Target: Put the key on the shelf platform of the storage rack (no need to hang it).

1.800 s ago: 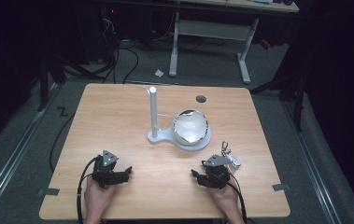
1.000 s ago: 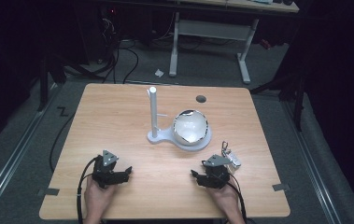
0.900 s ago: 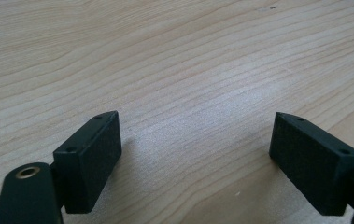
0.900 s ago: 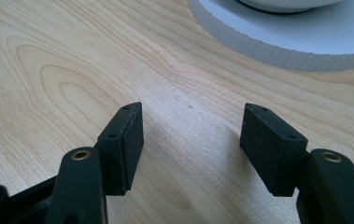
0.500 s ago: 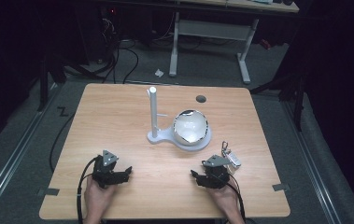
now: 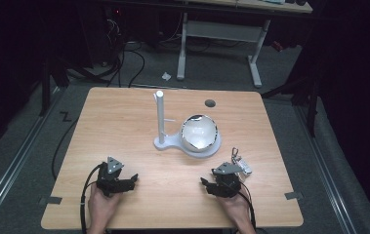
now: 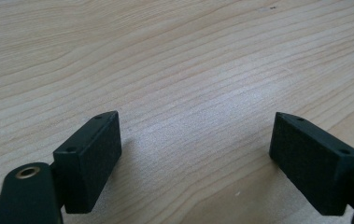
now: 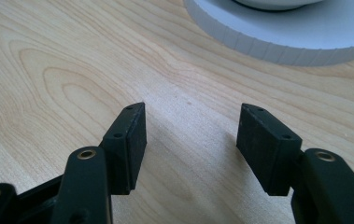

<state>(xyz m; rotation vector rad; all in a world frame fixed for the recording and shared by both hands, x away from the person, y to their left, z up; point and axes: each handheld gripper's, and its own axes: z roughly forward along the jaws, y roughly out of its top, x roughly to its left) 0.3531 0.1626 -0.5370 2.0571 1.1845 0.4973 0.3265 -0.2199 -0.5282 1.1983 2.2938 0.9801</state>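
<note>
Both grippers' fingers stand apart, empty — right gripper (image 6: 206,183) just narrowing; white base (image 8: 286,32) cut off.

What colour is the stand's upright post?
White, like its base; the post shows best in the high view.

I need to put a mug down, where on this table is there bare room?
The left half of the table, from the white post to the left edge, is bare. So is the front strip between the left gripper and right gripper. The bowl stand and keys crowd centre-right.
</note>
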